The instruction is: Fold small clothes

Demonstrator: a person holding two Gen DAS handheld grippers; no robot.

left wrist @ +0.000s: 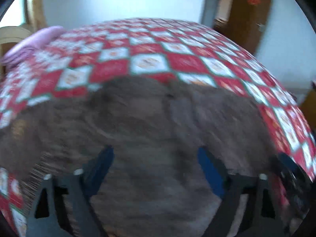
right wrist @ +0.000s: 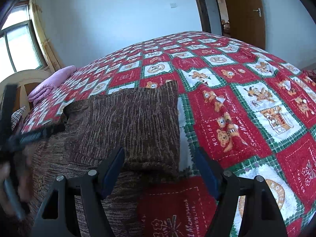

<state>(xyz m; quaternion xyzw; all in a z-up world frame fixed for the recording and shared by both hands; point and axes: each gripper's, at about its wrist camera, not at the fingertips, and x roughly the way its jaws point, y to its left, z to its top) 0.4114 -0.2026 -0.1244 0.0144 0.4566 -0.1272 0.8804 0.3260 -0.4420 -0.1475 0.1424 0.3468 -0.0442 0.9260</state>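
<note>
We see a brown, ribbed knit sweater (right wrist: 126, 122) folded on the checked quilt (right wrist: 246, 102); left gripper (left wrist: 156, 169) and right gripper (right wrist: 160, 165) gape empty.

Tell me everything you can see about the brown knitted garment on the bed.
The brown sweater is a marled knit of dark and light brown, with a ribbed hem. It lies flat on the red, white and green bear-print quilt, one part folded over the body into a straight-edged panel. The right gripper hangs open over its near edge; the left gripper is above it, open.
</note>
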